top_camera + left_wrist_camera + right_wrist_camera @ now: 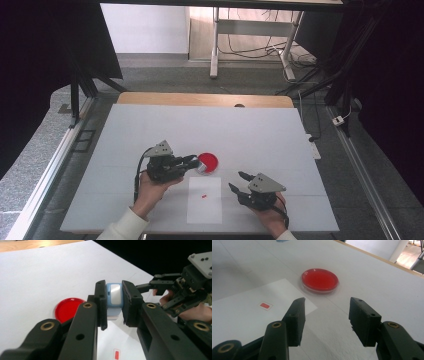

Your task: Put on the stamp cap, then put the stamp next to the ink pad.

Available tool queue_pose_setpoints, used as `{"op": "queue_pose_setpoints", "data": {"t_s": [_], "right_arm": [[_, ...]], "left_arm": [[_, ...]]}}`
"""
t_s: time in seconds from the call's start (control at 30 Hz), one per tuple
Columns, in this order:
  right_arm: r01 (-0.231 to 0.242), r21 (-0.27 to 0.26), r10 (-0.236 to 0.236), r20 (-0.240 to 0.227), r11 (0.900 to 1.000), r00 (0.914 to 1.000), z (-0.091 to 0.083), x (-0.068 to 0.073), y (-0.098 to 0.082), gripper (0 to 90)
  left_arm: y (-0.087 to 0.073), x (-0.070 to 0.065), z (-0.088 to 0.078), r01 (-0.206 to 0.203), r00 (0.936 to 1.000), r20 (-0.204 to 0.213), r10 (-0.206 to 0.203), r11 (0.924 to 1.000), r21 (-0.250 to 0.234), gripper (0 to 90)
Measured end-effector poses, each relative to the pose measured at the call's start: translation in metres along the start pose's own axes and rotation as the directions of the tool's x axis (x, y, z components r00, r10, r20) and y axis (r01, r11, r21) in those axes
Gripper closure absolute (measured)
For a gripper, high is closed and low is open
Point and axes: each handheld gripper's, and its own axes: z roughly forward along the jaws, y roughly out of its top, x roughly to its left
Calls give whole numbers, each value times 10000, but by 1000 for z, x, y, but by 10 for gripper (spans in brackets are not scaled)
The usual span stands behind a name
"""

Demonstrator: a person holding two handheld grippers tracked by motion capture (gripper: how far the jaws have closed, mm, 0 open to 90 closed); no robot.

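My left gripper is shut on a small light-blue and white block, held just above the table. A round red dish lies directly behind it. A white paper sheet lies toward the front edge, with a small red label on it. My right gripper hovers right of the sheet, open, with nothing between its jaws. It points toward the dish.
The white tabletop has a wooden strip along its far edge. Beyond it stand the metal legs of another table with loose cables on the floor. Dark stands flank the table on both sides.
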Motion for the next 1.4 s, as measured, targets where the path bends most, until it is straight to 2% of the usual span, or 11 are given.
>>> {"op": "queue_pose_setpoints", "data": {"t_s": [0.27,0.4,0.43,0.47,0.63,0.9,1.0,1.13,1.23,1.4], "right_arm": [[-240,293,238,77,9993,9997,-5,-9,-6,460],[-459,326,457,67,9984,9989,-9,-16,-8,458],[-483,381,476,174,9981,9987,-11,-17,-8,458],[-536,369,534,69,9979,9986,-12,-19,-9,458],[-683,396,678,131,9969,9976,-19,-26,-11,454],[-844,527,835,208,9950,9963,-25,-33,-15,446],[-866,605,852,249,9944,9961,-29,-37,-18,443],[-1018,558,996,410,9932,9942,-34,-43,-20,443],[-1154,481,1134,438,9922,9926,-38,-47,-22,443],[-1216,515,1190,520,9912,9915,-38,-49,-22,440]], "left_arm": [[0,6,-2,-118,9997,-197,125,9993,351,757],[0,9,-3,-262,9990,-341,286,9974,674,757],[0,10,-3,-288,9987,-399,319,9968,748,757],[-1,11,-3,-300,9984,-463,338,9962,813,757],[-2,16,0,-355,9960,-781,440,9936,1072,756],[-8,25,7,-480,9884,-1339,719,9837,1736,755],[-10,29,10,-414,9864,-1485,708,9804,1924,755],[-13,33,16,-449,9810,-1738,864,9723,2295,754],[-13,34,19,-541,9770,-1874,1018,9683,2440,754],[-15,37,25,-469,9743,-2003,1027,9630,2653,753]]}}
